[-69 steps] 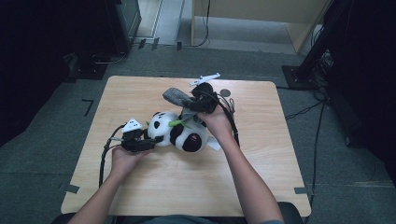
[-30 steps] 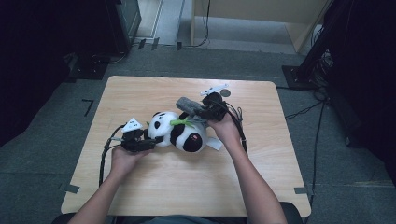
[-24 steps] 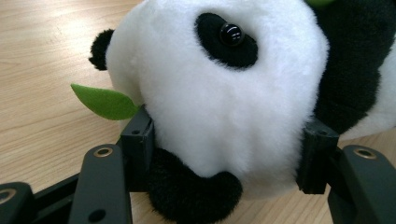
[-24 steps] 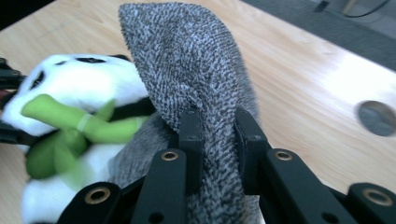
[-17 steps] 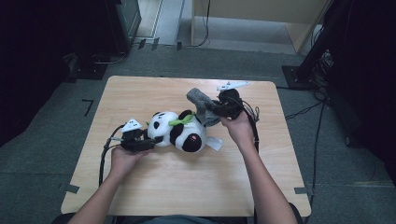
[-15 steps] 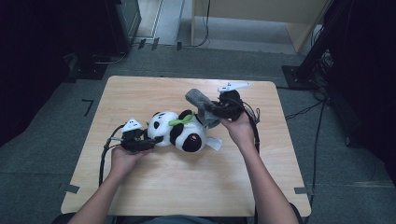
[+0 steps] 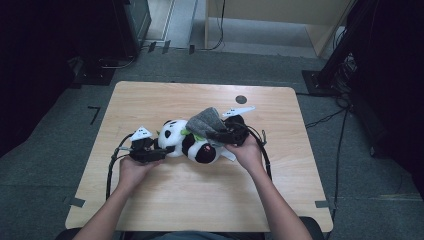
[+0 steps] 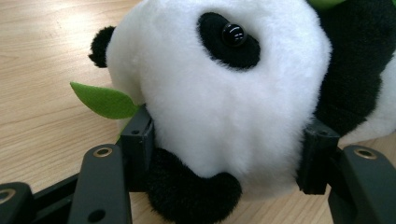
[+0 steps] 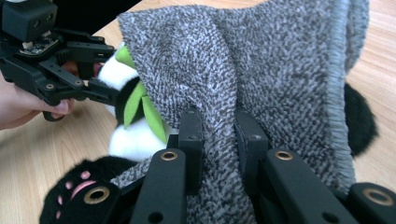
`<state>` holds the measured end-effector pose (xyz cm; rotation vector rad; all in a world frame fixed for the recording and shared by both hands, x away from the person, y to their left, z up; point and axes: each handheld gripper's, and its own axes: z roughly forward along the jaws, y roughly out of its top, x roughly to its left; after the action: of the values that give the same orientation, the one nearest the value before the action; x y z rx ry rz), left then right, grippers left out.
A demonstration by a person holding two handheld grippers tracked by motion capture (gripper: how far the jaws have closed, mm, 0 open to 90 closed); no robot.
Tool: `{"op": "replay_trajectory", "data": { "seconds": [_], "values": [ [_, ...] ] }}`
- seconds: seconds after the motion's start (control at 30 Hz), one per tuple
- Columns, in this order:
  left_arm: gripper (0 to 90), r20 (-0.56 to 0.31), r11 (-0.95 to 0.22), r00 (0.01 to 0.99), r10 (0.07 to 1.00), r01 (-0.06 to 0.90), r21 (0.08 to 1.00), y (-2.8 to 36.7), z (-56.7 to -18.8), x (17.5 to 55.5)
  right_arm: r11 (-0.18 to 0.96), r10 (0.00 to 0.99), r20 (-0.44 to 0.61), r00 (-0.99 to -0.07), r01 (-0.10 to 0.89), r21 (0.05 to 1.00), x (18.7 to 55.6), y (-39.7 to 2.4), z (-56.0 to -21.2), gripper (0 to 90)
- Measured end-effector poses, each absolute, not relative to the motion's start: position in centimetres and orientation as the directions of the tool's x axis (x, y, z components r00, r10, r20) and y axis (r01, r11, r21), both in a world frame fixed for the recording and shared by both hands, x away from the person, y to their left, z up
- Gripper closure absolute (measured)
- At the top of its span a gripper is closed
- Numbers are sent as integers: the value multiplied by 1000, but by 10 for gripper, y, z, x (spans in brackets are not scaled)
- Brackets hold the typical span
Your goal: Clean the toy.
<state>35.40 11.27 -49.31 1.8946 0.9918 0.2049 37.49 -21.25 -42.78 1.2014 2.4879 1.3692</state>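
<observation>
The left hand-held gripper (image 8: pixel 224 154) squeezes the toy panda's (image 7: pixel 187 142) white head. The right hand-held gripper (image 9: pixel 218 140) pinches a grey cloth (image 9: pixel 261 70) over it. The panda lies sideways across the worktop (image 7: pixel 165 195), head left.

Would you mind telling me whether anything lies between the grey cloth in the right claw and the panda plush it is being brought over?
Nothing visible does. The right claw pinches the grey cloth, which hangs directly above the panda plush. The left claw clamps the panda's head from the other side, clear of the cloth's way.
</observation>
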Motion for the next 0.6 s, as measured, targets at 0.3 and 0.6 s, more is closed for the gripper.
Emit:
{"op": "replay_trajectory", "data": {
  "seconds": [0.3,0.6],
  "values": [
    [369,-265,-219,658,705,557,802,113,-493,355,279,644,302,-703,584,763,366,-230,-444,770],
    [367,-271,-213,648,712,567,795,111,-490,355,249,651,314,-691,585,771,362,-245,-458,768]
  ]
}}
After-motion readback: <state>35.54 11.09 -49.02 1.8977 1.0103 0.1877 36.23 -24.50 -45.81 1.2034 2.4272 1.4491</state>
